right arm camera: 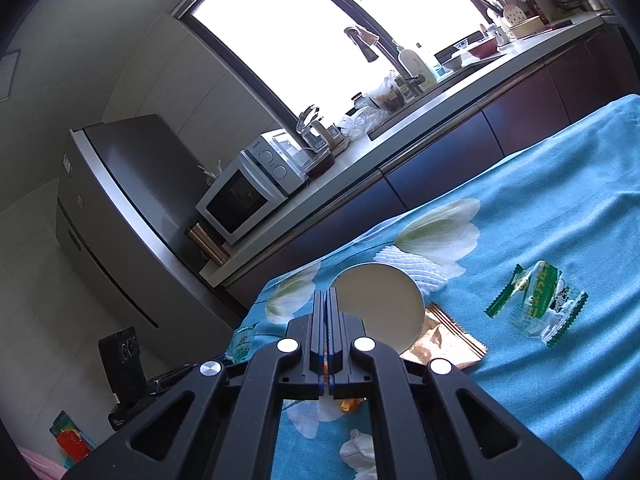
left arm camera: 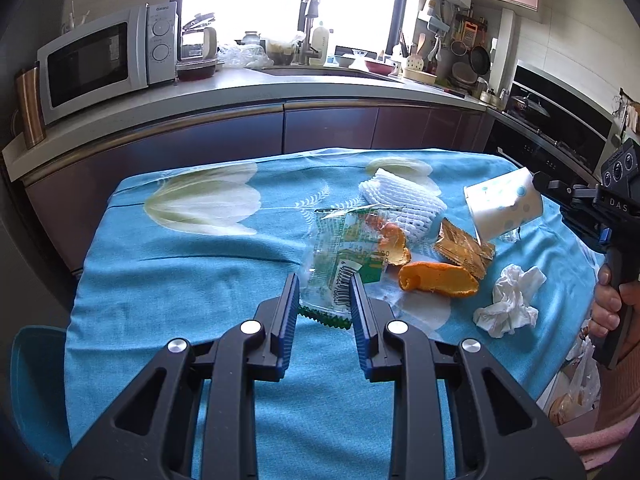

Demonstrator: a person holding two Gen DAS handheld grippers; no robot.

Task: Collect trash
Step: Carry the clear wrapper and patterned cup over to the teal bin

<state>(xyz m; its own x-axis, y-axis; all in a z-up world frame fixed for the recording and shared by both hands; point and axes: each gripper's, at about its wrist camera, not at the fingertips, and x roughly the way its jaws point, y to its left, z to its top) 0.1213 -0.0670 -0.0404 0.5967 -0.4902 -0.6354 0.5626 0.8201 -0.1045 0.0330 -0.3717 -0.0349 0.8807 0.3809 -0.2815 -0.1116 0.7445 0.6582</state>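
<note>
1. The right gripper (right arm camera: pixel 328 300) has its jaws pressed together on the rim of a white paper cup (left arm camera: pixel 505 208) with pale blue dots, held tipped on its side in the air above the right part of the table.
2. The left gripper (left arm camera: pixel 325 286) has its jaws a little way apart with a clear and green snack wrapper (left arm camera: pixel 344 264) showing between the tips; whether the pads actually press on it I cannot tell.
3. Just past that wrapper lie two pieces of orange peel (left arm camera: pixel 438 282), a gold foil wrapper (left arm camera: pixel 466 250) and a white foam fruit net (left arm camera: pixel 400 204), bunched close together.
4. A crumpled white tissue (left arm camera: pixel 508 302) sits apart, nearer the right edge.
5. Everything rests on a blue tablecloth (left arm camera: pixel 180 272) printed with white flowers.
6. A person's hand (left arm camera: pixel 610 312) grips the right tool's handle at the table's right side.
7. Behind, a kitchen counter carries a white microwave (left arm camera: pixel 100 60).
</note>
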